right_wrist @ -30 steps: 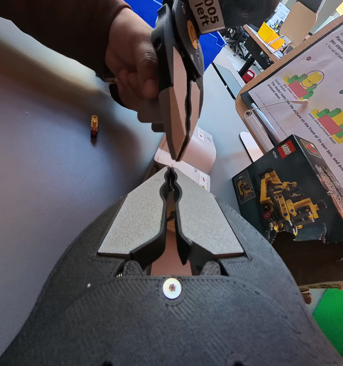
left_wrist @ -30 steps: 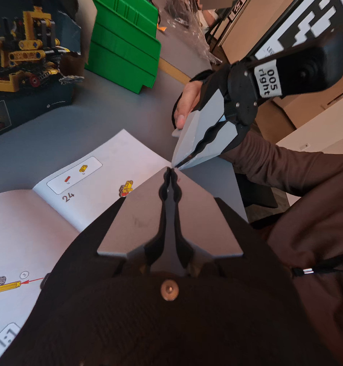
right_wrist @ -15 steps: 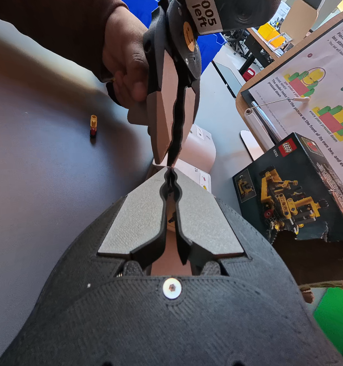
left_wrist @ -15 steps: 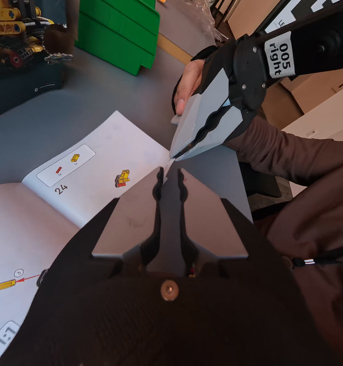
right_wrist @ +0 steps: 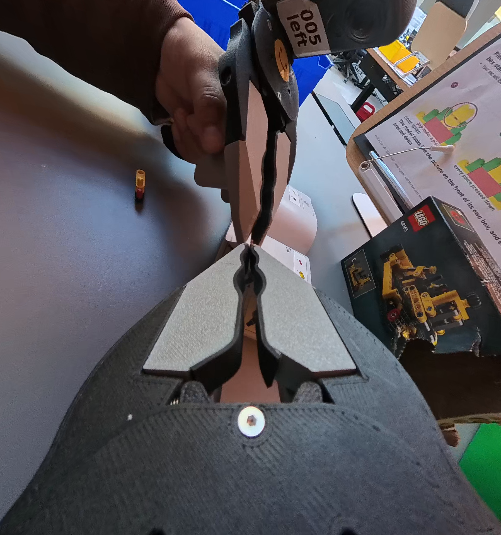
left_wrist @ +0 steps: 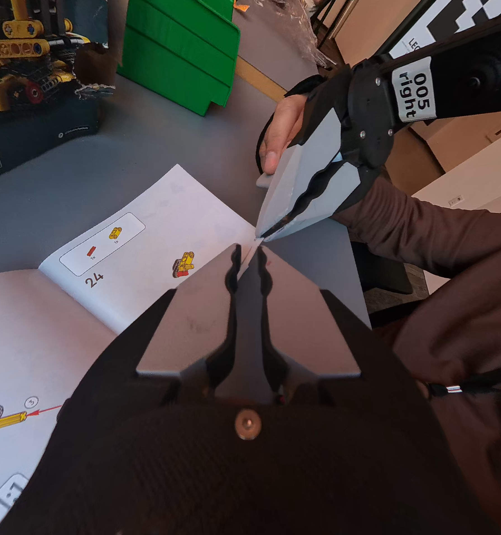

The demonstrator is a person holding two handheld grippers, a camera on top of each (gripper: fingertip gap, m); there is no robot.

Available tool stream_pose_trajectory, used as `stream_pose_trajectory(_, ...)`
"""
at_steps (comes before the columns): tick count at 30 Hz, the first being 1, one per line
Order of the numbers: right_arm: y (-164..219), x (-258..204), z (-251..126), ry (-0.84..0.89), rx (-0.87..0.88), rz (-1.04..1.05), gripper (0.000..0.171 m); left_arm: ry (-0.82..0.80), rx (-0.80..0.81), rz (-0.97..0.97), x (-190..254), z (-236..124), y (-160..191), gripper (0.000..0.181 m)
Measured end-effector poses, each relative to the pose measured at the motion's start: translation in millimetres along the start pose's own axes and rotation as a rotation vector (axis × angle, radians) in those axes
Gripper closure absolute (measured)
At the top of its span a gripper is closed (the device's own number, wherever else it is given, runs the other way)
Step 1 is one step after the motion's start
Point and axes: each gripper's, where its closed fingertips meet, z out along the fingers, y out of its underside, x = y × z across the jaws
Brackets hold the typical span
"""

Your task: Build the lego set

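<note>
The open instruction booklet lies on the grey table; it also shows in the right wrist view. My right gripper is shut on the corner of the booklet's right page, as the left wrist view shows. My left gripper is open by a narrow gap, its tips right at that same corner, almost touching the right gripper's tips. A small yellow and red lego piece lies alone on the table, to the left.
The dark lego box with a torn edge stands near the booklet. A green bin sits behind it. A clipboard with a printed sheet leans at the right. The table edge runs past the booklet's corner. Both grippers' tips are close together, under 4 cm apart.
My left gripper has opened and let go of the page corner that both grippers pinched a second ago. My right gripper stays shut on it.
</note>
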Motion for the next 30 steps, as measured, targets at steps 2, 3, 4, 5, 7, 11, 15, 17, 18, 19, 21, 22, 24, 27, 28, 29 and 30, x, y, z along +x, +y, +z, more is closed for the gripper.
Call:
stream_pose_trajectory(2, 0.7, 0.1, 0.2, 0.001, -0.003, -0.001, 0.171, 0.004, 0.009, 0.013, 1.3, 0.2, -1.4, 0.181)
stream_pose_trajectory(3, 1.0, 0.3, 0.2, 0.002, -0.005, -0.001, 0.171, 0.004, 0.008, 0.018, 1.7, 0.4, -1.4, 0.181)
stream_pose_trajectory(4, 1.0, 0.2, 0.2, 0.001, -0.004, 0.0, 0.171, 0.003, 0.006, 0.021, 1.8, 0.6, -1.4, 0.181)
stream_pose_trajectory(5, 1.1, 0.3, 0.1, 0.001, -0.004, 0.001, 0.171, 0.004, 0.006, 0.02, 1.7, 0.6, -1.4, 0.181)
stream_pose_trajectory(7, 0.9, 0.4, 0.1, 0.001, -0.003, 0.001, 0.171, 0.009, 0.008, 0.014, 1.9, 0.2, -1.6, 0.181)
stream_pose_trajectory(11, 1.5, -0.1, 0.7, -0.002, -0.005, 0.001, 0.171, 0.01, 0.007, 0.012, 0.8, -0.4, -0.8, 0.181)
stream_pose_trajectory(15, 2.2, -0.7, 1.3, -0.005, -0.008, 0.001, 0.171, 0.006, 0.01, 0.009, -1.3, -1.0, -0.3, 0.181)
stream_pose_trajectory(17, 2.6, -0.9, 1.7, -0.007, -0.01, 0.003, 0.171, 0.004, 0.01, 0.008, -2.0, -0.7, 0.0, 0.181)
stream_pose_trajectory(18, 2.8, -0.9, 1.8, -0.007, -0.011, 0.003, 0.171, 0.005, 0.01, 0.007, -1.9, -0.6, 0.1, 0.181)
stream_pose_trajectory(19, 2.9, -0.9, 2.0, -0.007, -0.011, 0.003, 0.171, 0.007, 0.012, 0.007, -1.7, -0.5, -0.1, 0.181)
stream_pose_trajectory(21, 3.2, -0.9, 2.1, -0.008, -0.012, 0.004, 0.171, 0.006, 0.01, 0.005, -2.0, 0.1, 0.4, 0.18)
stream_pose_trajectory(22, 3.4, -1.1, 2.2, -0.009, -0.014, 0.005, 0.171, 0.004, 0.005, 0.006, -2.2, 0.6, 1.1, 0.178)
stream_pose_trajectory(24, 4.0, -1.5, 2.6, -0.011, -0.017, 0.006, 0.171, 0.0, -0.001, 0.012, -2.3, 1.8, 2.5, 0.177)
stream_pose_trajectory(27, 5.8, -2.0, 3.6, -0.013, -0.027, 0.006, 0.171, -0.017, -0.01, 0.022, -3.9, 3.8, 3.9, 0.175)
stream_pose_trajectory(28, 6.1, -1.9, 3.7, -0.012, -0.029, 0.007, 0.171, -0.021, -0.01, 0.025, -4.4, 4.4, 3.7, 0.175)
stream_pose_trajectory(29, 6.1, -2.0, 3.8, -0.012, -0.03, 0.007, 0.171, -0.018, -0.007, 0.03, -4.3, 3.5, 3.5, 0.177)
stream_pose_trajectory(30, 6.2, -2.0, 3.9, -0.012, -0.03, 0.007, 0.171, -0.016, -0.004, 0.037, -4.4, 4.0, 2.9, 0.18)
